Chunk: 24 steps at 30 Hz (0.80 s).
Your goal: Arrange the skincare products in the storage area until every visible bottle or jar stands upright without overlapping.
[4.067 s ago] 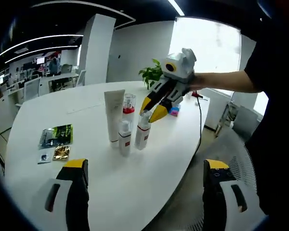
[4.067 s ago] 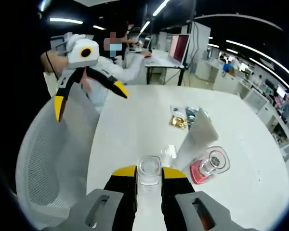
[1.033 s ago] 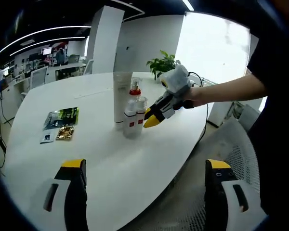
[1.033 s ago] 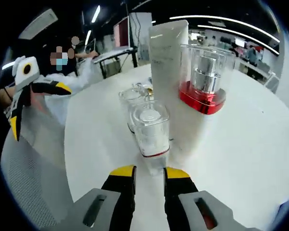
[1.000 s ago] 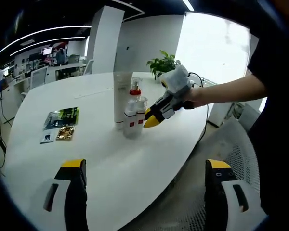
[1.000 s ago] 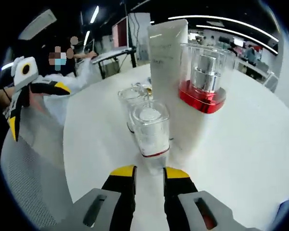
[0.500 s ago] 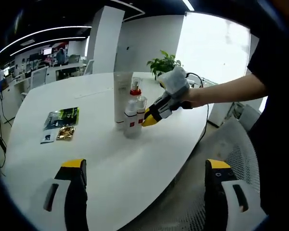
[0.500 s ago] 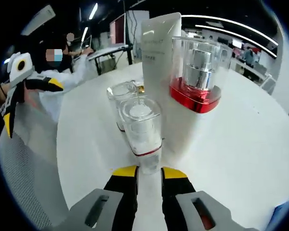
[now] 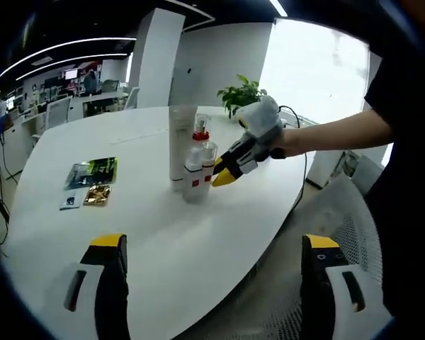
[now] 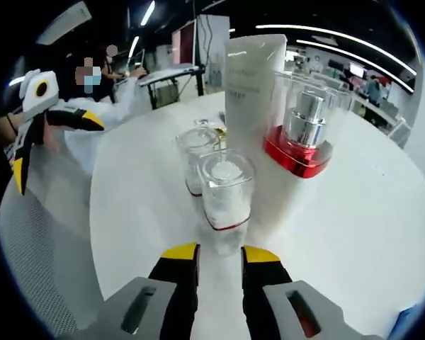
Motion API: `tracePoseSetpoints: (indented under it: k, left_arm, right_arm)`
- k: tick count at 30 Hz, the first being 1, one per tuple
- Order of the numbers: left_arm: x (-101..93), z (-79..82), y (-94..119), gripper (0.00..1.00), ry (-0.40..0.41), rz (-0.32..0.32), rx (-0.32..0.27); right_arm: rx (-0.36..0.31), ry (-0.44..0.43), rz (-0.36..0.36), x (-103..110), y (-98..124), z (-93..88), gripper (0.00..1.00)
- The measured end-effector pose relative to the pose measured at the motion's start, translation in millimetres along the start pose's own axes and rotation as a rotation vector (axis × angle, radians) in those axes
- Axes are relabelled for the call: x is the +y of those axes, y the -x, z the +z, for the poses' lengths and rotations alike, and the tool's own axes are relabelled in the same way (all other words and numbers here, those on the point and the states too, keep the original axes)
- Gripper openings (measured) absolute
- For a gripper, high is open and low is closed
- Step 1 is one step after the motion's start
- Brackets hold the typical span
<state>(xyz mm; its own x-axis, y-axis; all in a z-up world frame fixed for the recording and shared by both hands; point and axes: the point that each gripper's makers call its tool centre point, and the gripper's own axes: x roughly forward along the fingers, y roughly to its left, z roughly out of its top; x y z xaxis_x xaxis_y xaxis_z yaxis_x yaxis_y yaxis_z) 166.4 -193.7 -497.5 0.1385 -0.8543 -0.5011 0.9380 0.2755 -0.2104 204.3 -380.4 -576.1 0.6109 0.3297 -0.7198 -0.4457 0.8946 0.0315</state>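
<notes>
Several skincare items stand upright in a tight group on the white round table. A tall white tube and a red-collared pump bottle are at the back. Two small white bottles with clear caps stand in front: one bottle farther out and one bottle right at my right gripper's tips. My right gripper has its jaws narrowly apart just short of that bottle's base. My left gripper hangs wide open and holds nothing, off the table's edge.
Flat packets and a gold sachet lie on the table left of the bottles. A potted plant stands at the far edge. A white mesh chair sits by the near rim. A person's arm reaches in.
My right gripper has drawn back a little from the bottles, its jaws slightly wider, and the nearest bottle stays standing. The left gripper has not moved.
</notes>
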Motion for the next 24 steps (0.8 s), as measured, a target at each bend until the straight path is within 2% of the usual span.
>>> tracePoseSetpoints:
  k: [13,19,24]
  left_arm:
    - [6.4,0.2,4,0.94,0.016,-0.003,-0.010]
    - [9.6,7.2,7,0.95,0.051,0.005,-0.036]
    - [15.7,11.8,10,0.95,0.072,0.026,-0.044]
  right_arm:
    - [0.002,-0.063,-0.015,12,26,-10.9,0.39]
    - [0.000,-0.078,-0.031,14,33,-15.6,0.44]
    - [-0.032,-0.104,-0.050,15,47,-7.2,0.48]
